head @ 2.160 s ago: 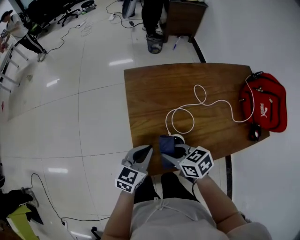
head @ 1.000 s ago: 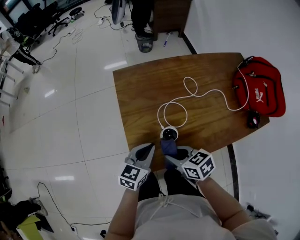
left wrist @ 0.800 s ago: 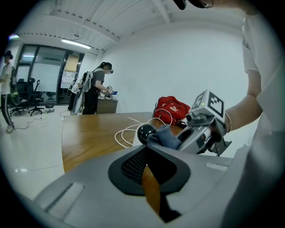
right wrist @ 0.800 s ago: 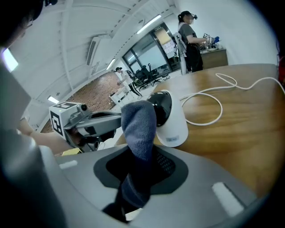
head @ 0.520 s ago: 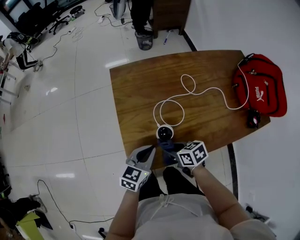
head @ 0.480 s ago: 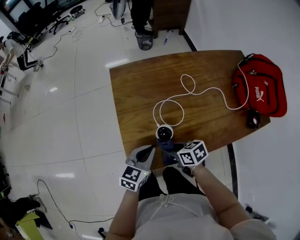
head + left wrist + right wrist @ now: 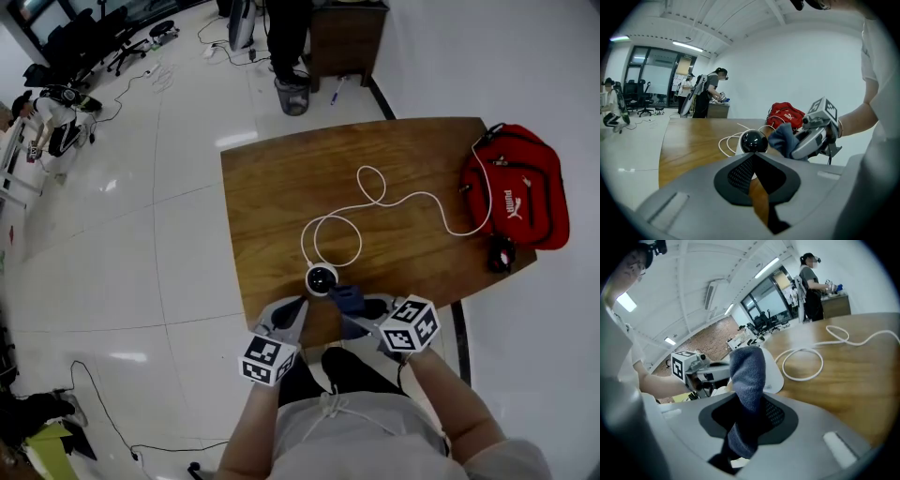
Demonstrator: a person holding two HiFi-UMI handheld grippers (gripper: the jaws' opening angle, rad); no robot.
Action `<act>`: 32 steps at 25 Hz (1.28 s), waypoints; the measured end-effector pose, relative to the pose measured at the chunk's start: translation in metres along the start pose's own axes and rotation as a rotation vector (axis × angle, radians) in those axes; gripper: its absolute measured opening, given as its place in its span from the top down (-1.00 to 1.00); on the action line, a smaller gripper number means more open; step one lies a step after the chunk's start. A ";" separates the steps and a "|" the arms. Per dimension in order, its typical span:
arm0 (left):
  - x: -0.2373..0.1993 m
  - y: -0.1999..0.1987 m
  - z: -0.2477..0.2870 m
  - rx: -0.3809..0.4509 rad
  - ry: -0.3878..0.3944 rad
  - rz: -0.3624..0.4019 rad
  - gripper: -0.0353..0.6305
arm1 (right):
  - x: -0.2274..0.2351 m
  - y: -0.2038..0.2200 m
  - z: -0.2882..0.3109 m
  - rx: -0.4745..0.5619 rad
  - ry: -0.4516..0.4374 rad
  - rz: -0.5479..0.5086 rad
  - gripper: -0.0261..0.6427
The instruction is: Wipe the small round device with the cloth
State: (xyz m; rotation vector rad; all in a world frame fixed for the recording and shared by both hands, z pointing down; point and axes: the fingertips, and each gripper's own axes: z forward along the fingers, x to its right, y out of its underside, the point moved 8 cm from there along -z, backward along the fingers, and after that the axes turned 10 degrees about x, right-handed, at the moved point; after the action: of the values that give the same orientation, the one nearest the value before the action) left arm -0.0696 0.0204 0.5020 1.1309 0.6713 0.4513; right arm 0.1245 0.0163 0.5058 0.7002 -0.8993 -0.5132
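Figure: cloth (image 7: 347,298) beside the small round device (image 7: 322,278), near edge of the table (image 7: 272,178).
My right gripper (image 7: 354,311) is clamped on the blue cloth, just right of the device; my left gripper (image 7: 298,306) is closed and empty, just short of the device; a white cable (image 7: 330,218) loops behind it.

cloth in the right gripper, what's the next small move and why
Probably slide the right gripper a little left and forward, so the cloth lands on the small round device. Its jaws are shut on the cloth, which sits just right of the device's dark dome at the table's near edge, seemingly not covering it. The left gripper is shut and empty.
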 end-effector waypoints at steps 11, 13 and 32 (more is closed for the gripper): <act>0.006 0.005 0.002 0.000 -0.043 -0.020 0.88 | 0.024 -0.028 0.021 0.177 0.025 0.078 0.60; 0.005 0.008 0.001 -0.004 -0.055 -0.024 0.88 | 0.028 -0.019 0.026 0.162 0.059 0.116 0.60; -0.002 0.010 -0.001 -0.002 -0.066 -0.054 0.88 | 0.010 -0.083 0.008 0.151 0.117 -0.066 0.60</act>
State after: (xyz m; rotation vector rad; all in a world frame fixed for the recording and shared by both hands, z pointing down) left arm -0.0715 0.0237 0.5109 1.1184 0.6424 0.3670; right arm 0.1135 -0.0488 0.4542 0.8906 -0.8124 -0.4614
